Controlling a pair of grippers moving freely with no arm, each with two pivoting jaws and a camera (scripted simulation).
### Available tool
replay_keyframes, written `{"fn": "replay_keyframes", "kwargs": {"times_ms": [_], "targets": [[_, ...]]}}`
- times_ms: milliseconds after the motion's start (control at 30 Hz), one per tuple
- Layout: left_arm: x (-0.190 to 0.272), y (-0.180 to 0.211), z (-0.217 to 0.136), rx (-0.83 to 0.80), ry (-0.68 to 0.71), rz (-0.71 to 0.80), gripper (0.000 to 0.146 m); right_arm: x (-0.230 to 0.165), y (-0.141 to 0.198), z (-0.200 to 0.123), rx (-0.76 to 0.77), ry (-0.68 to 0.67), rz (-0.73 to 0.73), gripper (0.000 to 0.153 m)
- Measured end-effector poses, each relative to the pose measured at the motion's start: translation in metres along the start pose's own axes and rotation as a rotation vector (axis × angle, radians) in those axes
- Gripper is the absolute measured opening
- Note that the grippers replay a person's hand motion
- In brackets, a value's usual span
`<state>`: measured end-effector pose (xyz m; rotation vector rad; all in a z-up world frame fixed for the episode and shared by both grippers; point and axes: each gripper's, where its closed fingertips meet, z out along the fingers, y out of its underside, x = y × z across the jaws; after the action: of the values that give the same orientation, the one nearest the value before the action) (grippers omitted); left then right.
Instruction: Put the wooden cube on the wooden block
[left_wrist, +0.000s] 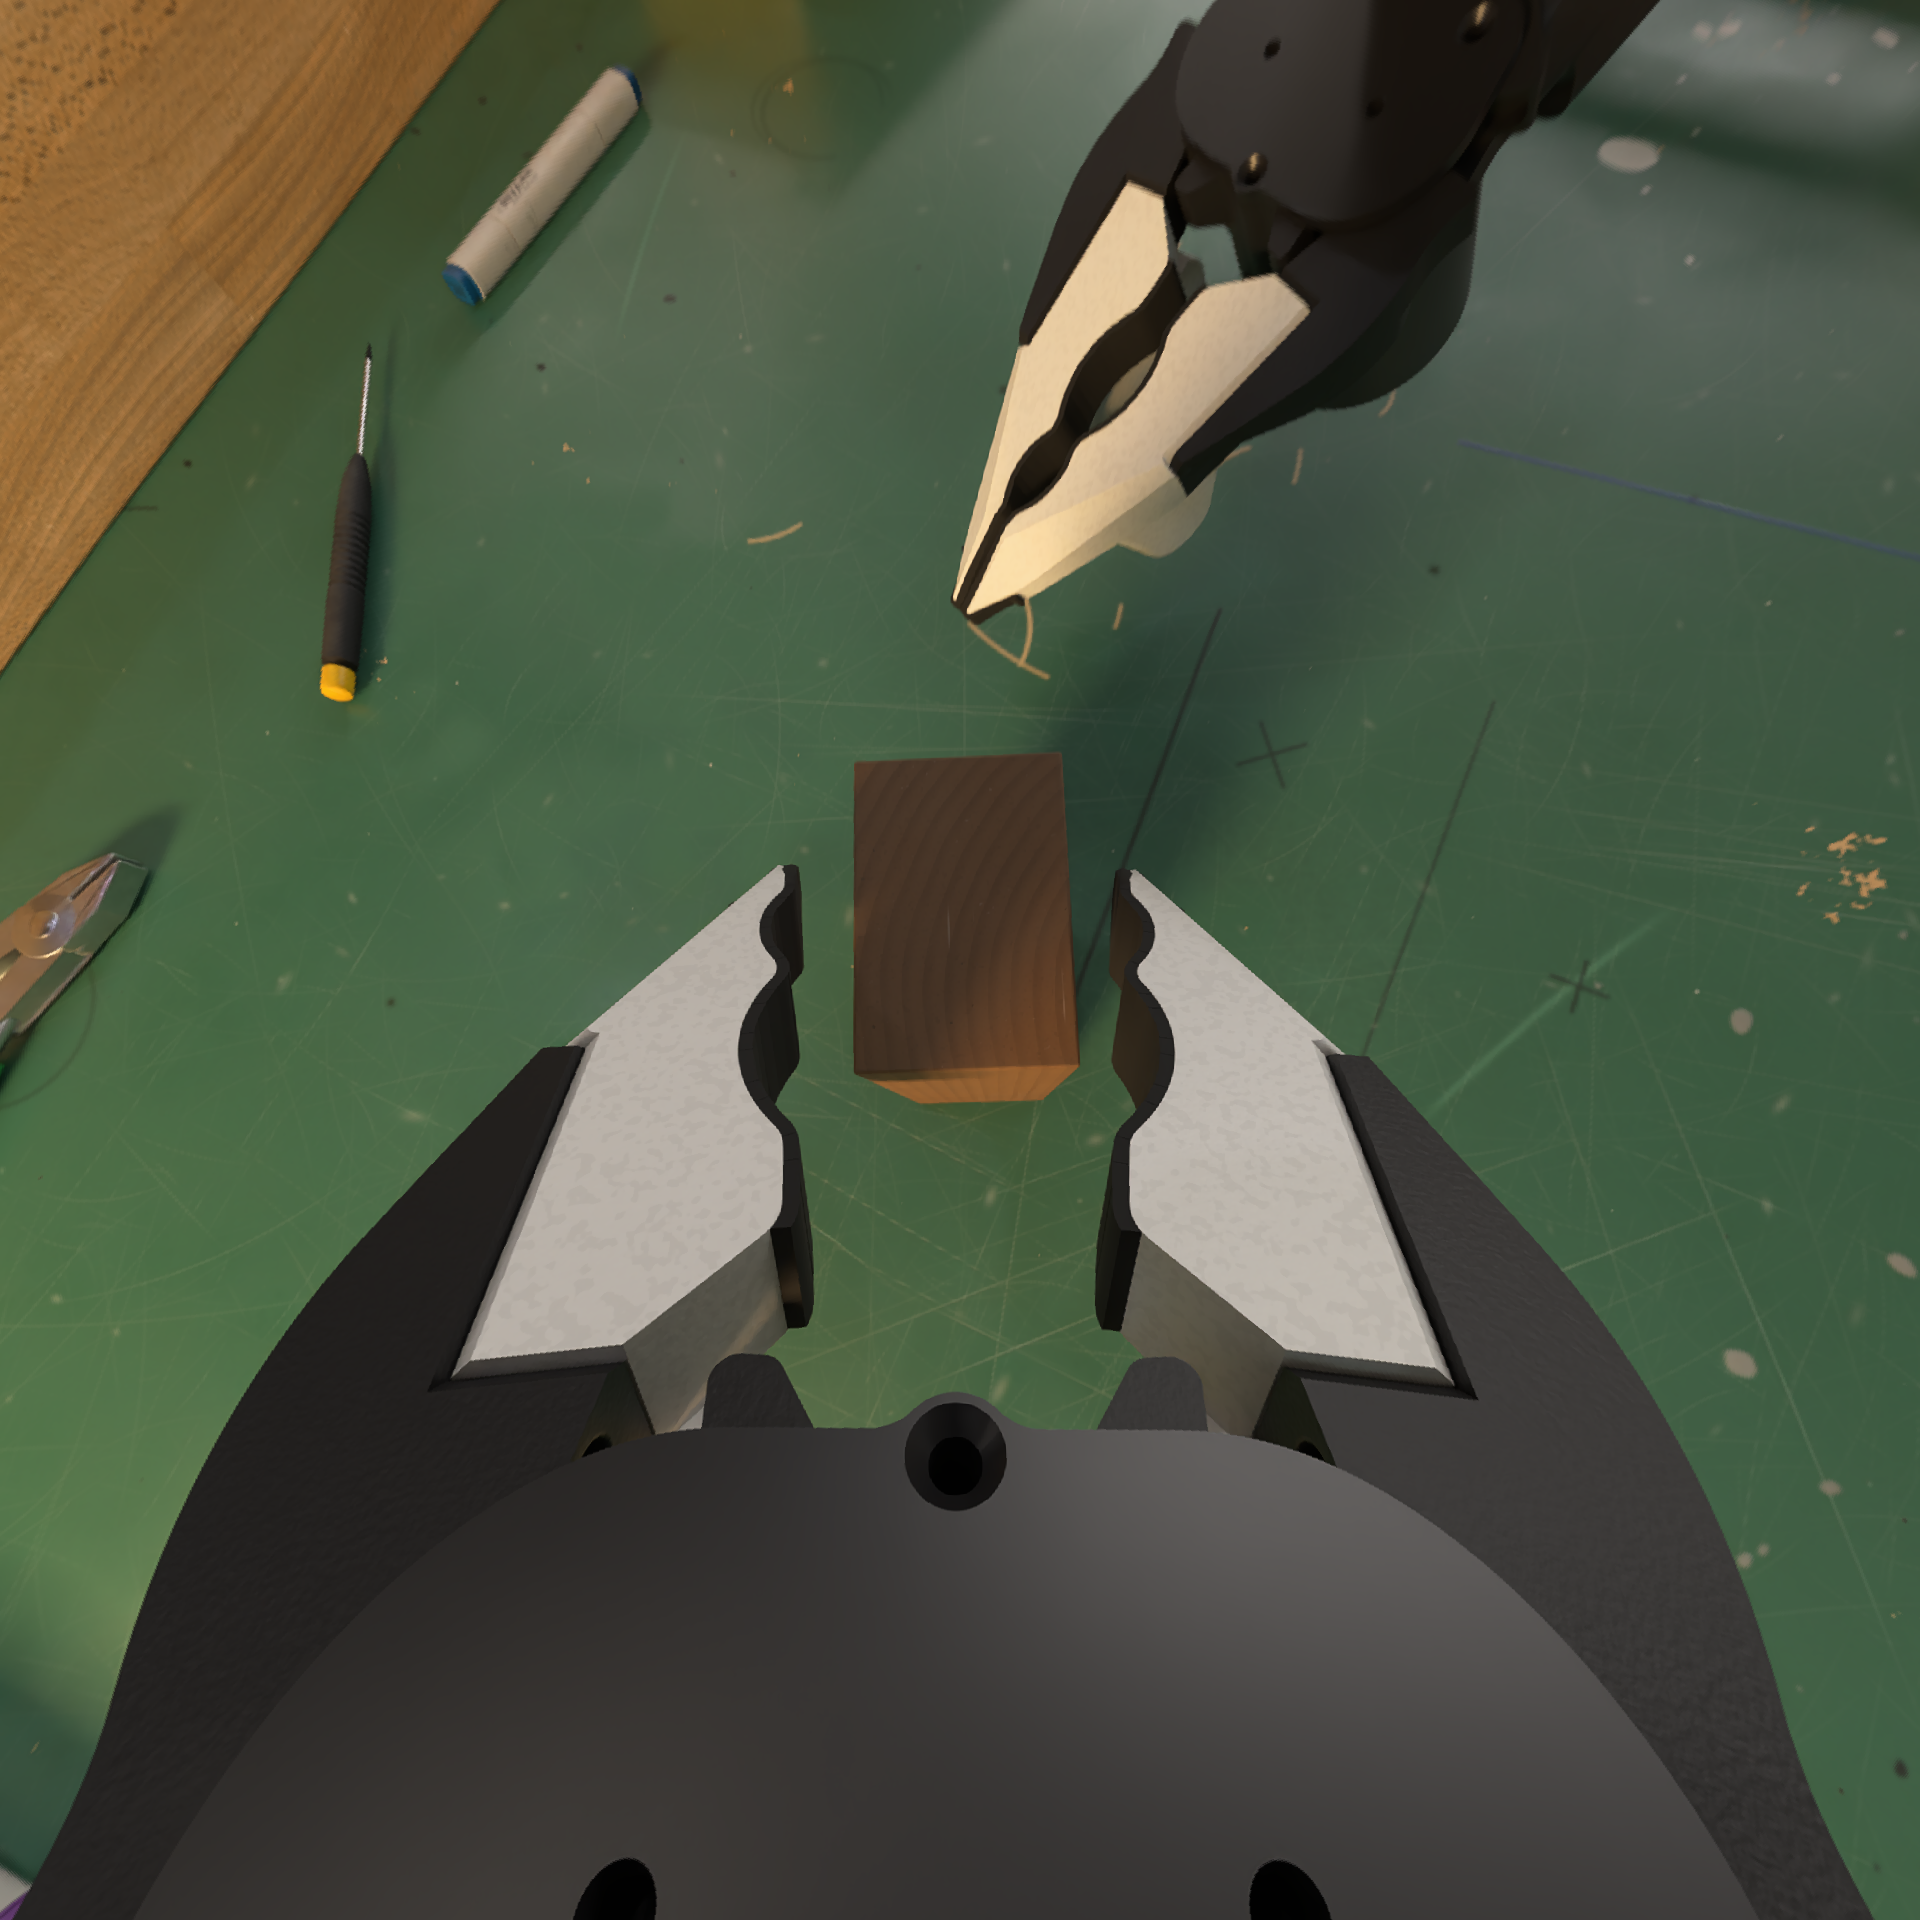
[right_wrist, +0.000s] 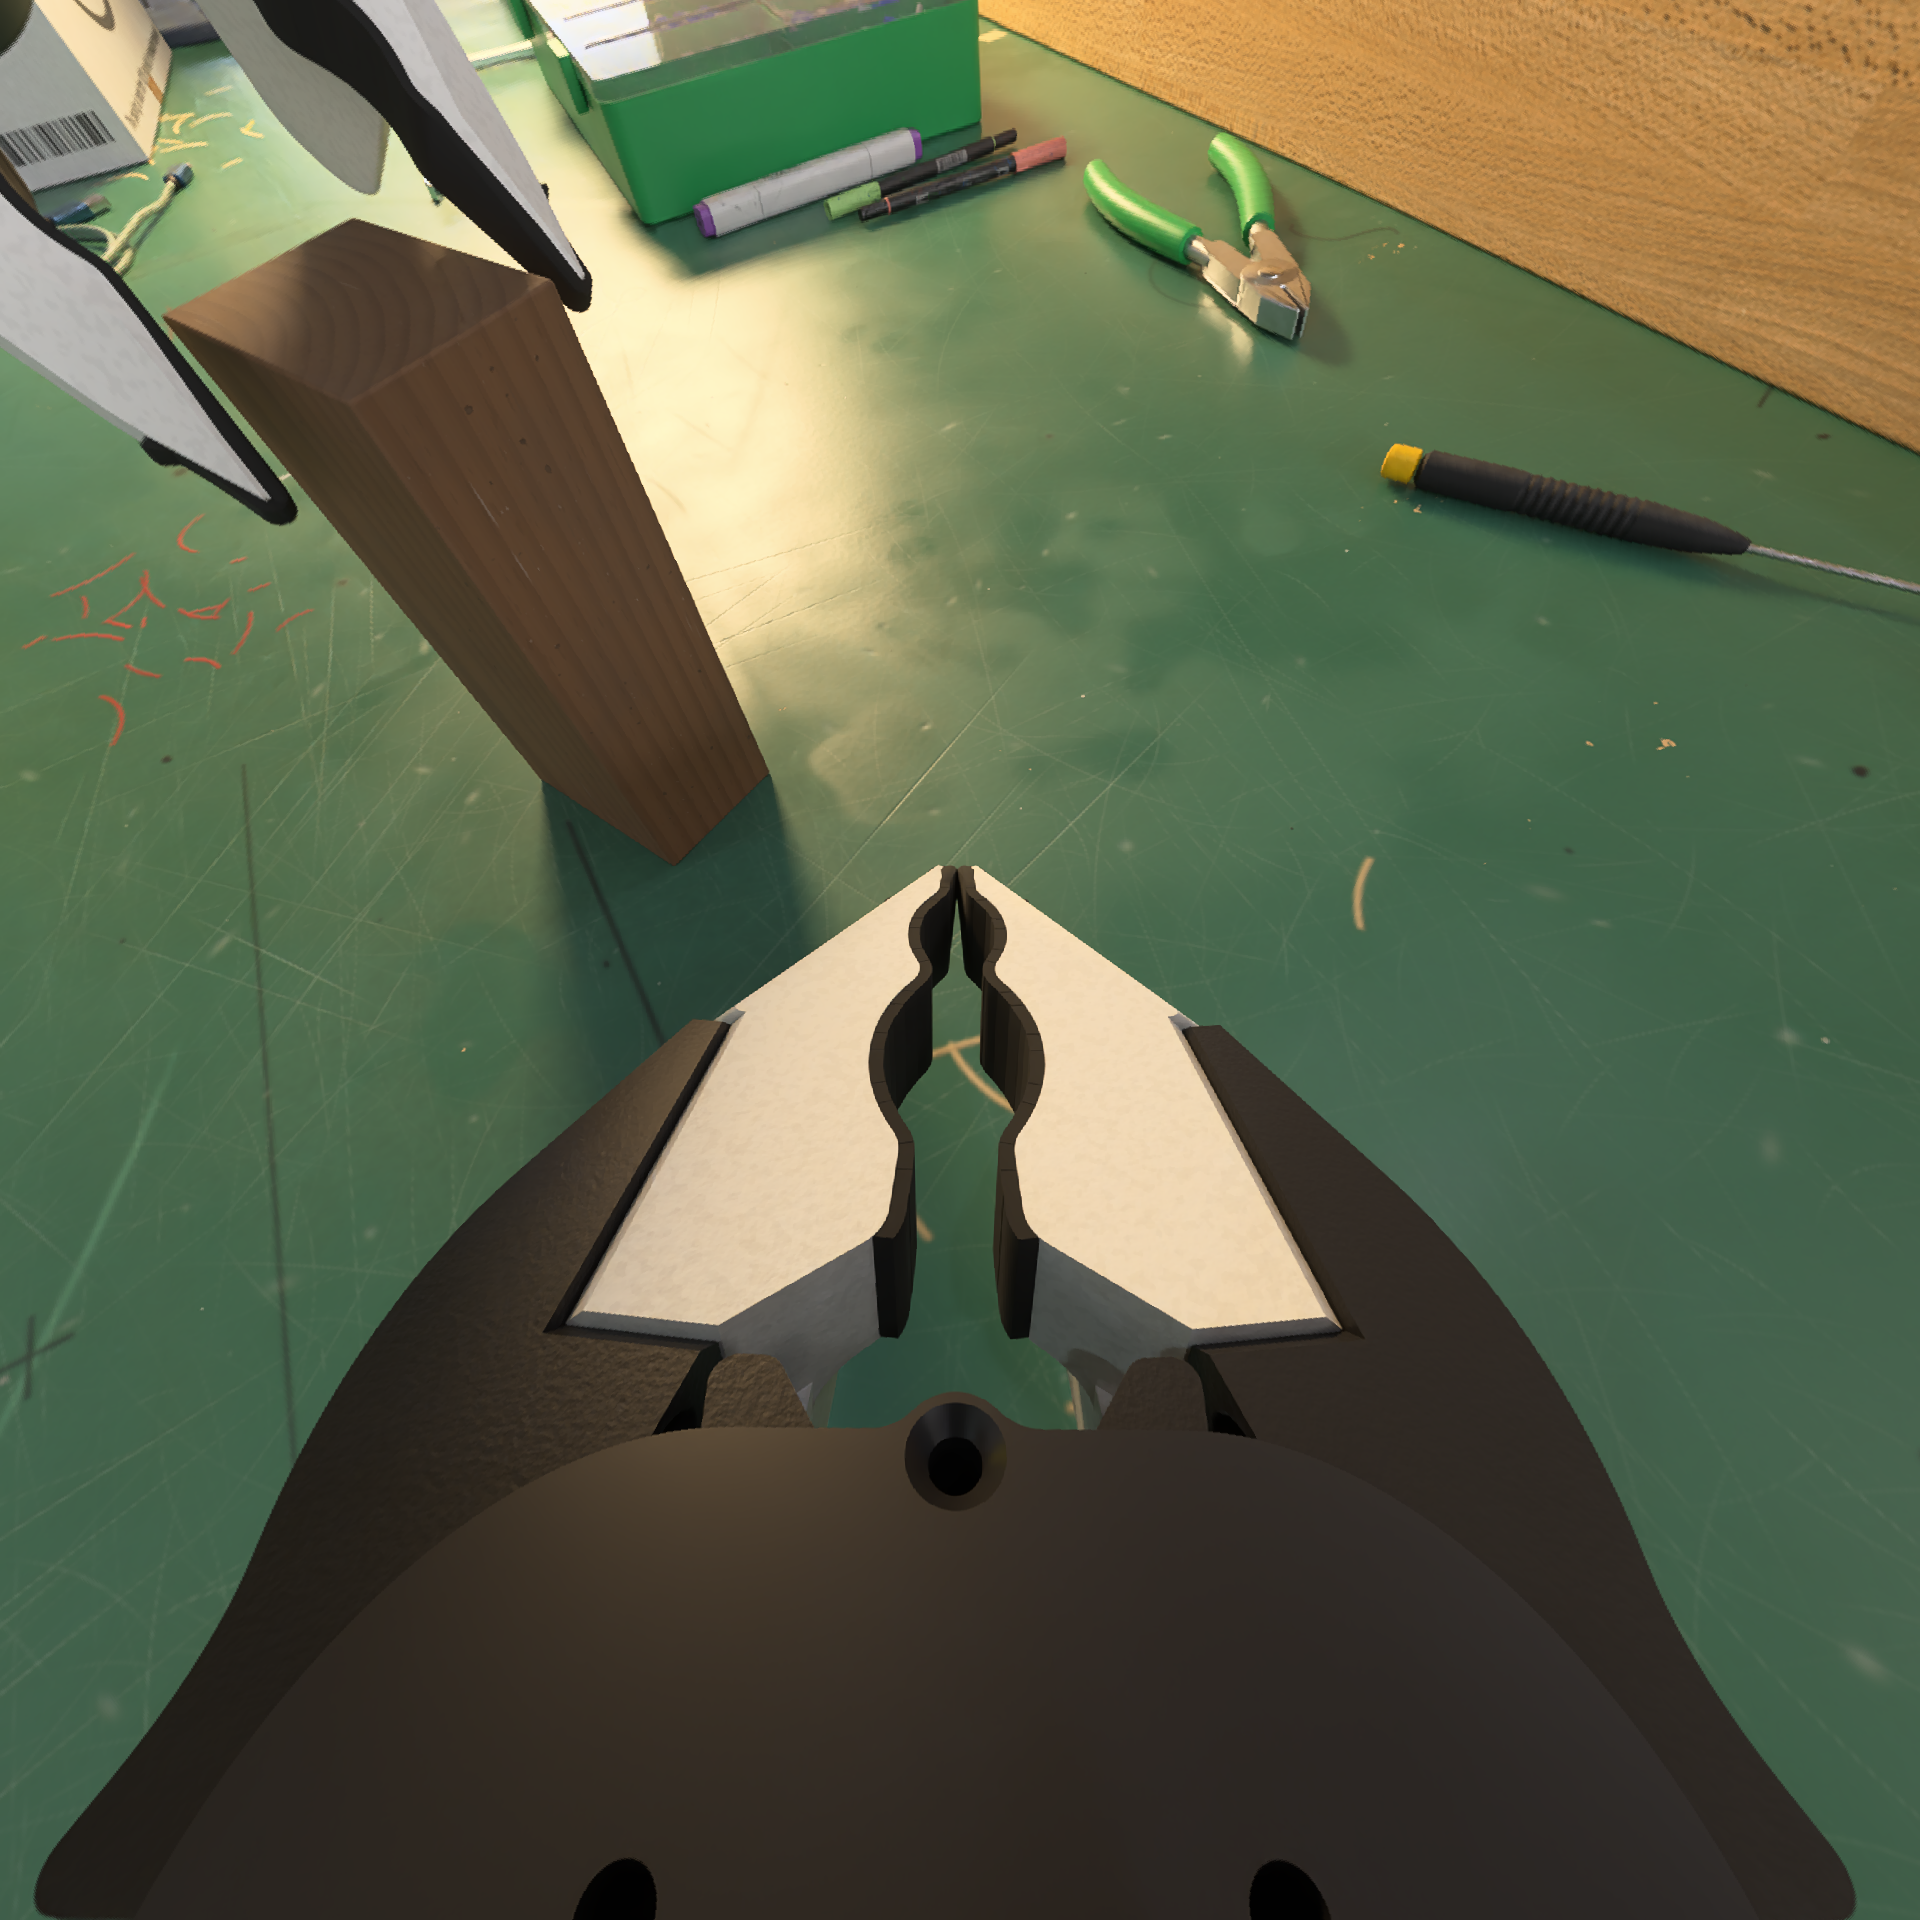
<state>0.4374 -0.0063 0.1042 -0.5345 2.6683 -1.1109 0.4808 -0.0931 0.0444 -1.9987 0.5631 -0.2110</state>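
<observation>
A dark brown wooden block (left_wrist: 961, 914) stands upright on the green mat; the right wrist view shows it as a tall post (right_wrist: 488, 520) at the left. My left gripper (left_wrist: 956, 875) is open, with one finger on each side of the block's top and a gap on both sides. It also shows in the right wrist view (right_wrist: 426, 403), with its fingertips at the level of the block's top. My right gripper (right_wrist: 956, 871) is shut and empty, low over the mat to the right of the block's foot. It shows beyond the block in the left wrist view (left_wrist: 961, 603). No separate wooden cube shows in either view.
A wooden board (right_wrist: 1558, 156) borders the mat. On the mat lie a black screwdriver (right_wrist: 1558, 504), green-handled pliers (right_wrist: 1205, 244), a green box (right_wrist: 790, 94) with several markers beside it (right_wrist: 810, 182), a white carton (right_wrist: 73, 104) and a grey marker (left_wrist: 540, 187).
</observation>
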Motion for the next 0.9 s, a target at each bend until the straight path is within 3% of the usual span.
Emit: {"fn": "replay_keyframes", "kwargs": {"times_ms": [200,367,567,700,900], "targets": [[0.000,0.004,-0.004,0.006,-0.022,0.002,0.067,0.000,0.000,0.000,-0.001,-0.001,-0.003,0.000],[-0.009,0.022,-0.041,0.160,-0.085,-0.022,0.072,0.000,0.000,-0.001,0.003,-0.002,-0.001,0.000],[-0.050,0.121,-0.100,0.225,-0.296,-0.181,0.071,0.000,0.000,-0.001,0.002,-0.011,0.008,0.000],[-0.059,0.183,-0.120,0.180,-0.336,-0.240,0.060,-0.001,0.001,0.000,-0.008,-0.015,0.011,0.000],[-0.058,0.215,-0.117,0.098,-0.344,-0.278,0.055,0.002,0.001,0.001,-0.011,0.006,0.012,0.000]]}}
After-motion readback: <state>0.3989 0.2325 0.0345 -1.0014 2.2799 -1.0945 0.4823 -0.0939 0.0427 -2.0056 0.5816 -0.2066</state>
